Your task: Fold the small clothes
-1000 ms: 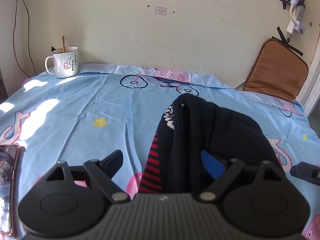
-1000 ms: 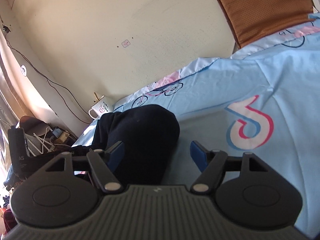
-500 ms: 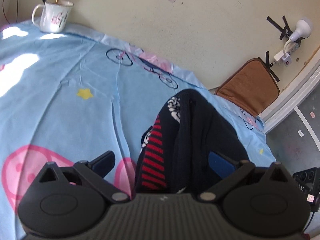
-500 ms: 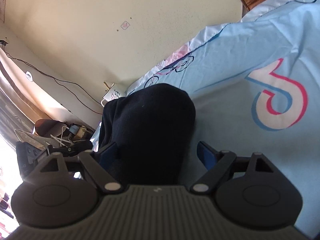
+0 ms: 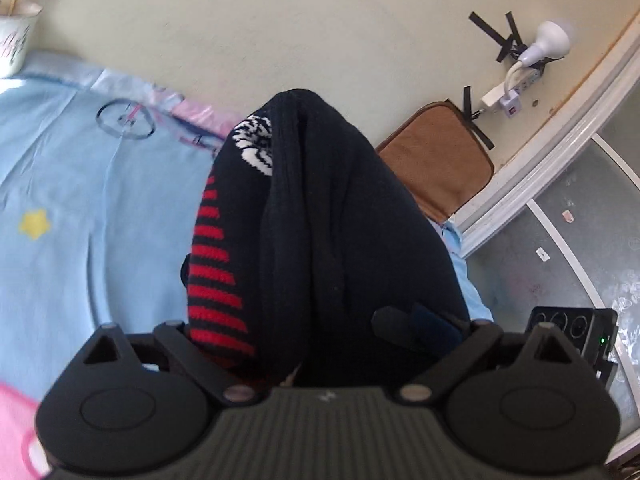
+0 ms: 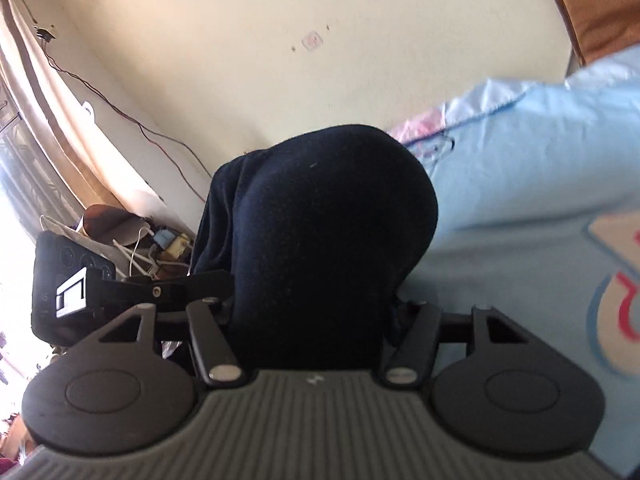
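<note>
Bunching into a tall dark-navy hump with red stripes and a white knit patch, the sweater (image 5: pixel 328 216) rises near the bed's (image 5: pixel 80 208) wall edge between both closing grippers, left gripper (image 5: pixel 316 332) and right gripper (image 6: pixel 316 304), whose grip I cannot tell.

Bright daylight glares at the right view's left edge; fisheye bending, slight blur.

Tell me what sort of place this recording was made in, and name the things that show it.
Most likely a bedroom in a home. A light blue cartoon-print bedsheet covers a bed pushed against a plain cream wall, a small lamp is taped to that wall beside a power strip, and a curtained window lights a cluttered corner.
</note>
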`<state>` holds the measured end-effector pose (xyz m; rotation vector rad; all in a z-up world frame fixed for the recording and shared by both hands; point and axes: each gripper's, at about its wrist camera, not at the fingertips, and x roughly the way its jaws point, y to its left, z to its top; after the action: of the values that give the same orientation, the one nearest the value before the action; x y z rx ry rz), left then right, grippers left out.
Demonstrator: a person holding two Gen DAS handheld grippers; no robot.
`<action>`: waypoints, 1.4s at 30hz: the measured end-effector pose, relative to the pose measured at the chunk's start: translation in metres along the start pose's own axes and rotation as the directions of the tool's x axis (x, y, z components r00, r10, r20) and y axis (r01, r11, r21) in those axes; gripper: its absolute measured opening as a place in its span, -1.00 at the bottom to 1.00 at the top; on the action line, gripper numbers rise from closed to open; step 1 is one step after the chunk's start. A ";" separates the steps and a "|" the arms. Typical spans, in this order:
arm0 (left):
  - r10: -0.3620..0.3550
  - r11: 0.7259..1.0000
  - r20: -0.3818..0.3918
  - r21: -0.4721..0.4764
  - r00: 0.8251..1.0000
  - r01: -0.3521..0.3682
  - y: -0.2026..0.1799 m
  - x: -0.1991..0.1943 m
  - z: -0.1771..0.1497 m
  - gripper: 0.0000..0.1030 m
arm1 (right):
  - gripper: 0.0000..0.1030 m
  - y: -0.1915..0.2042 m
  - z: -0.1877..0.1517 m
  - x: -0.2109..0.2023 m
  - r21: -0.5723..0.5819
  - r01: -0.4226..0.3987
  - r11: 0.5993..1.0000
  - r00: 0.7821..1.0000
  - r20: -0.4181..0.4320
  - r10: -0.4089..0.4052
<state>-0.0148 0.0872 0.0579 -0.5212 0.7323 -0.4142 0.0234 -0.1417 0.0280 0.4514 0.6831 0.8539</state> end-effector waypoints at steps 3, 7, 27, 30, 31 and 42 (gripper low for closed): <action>-0.013 0.998 0.028 0.057 1.000 0.011 -0.018 0.028 0.042 0.89 | 0.24 -0.010 0.036 -0.003 -0.053 0.019 0.998 0.996 0.082 -0.014; -0.018 0.996 0.039 0.088 0.999 0.014 -0.021 0.090 0.092 0.89 | 0.24 -0.051 0.085 0.005 -0.074 0.054 0.996 0.986 0.163 -0.041; 0.315 0.946 0.091 0.051 0.945 -0.320 -0.014 0.100 0.018 0.89 | 0.66 -0.084 0.054 -0.019 -0.063 0.417 0.907 0.903 0.141 -0.406; 0.366 0.920 0.111 0.110 0.924 -0.377 -0.030 0.083 -0.018 0.89 | 0.67 -0.061 0.012 -0.041 -0.085 0.454 0.887 0.885 0.157 -0.438; 0.374 0.914 0.119 0.120 0.920 -0.388 -0.034 0.078 -0.028 0.89 | 0.67 -0.056 -0.002 -0.047 -0.090 0.465 0.881 0.879 0.160 -0.448; 0.496 0.814 0.210 0.227 0.843 -0.535 -0.067 0.057 -0.097 0.99 | 0.67 -0.029 -0.062 -0.078 -0.093 0.557 0.825 0.822 0.201 -0.533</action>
<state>-0.0571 -0.0251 0.0061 -0.0676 0.6338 0.0379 -0.0411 -0.2157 -0.0051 0.1681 0.5465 0.3080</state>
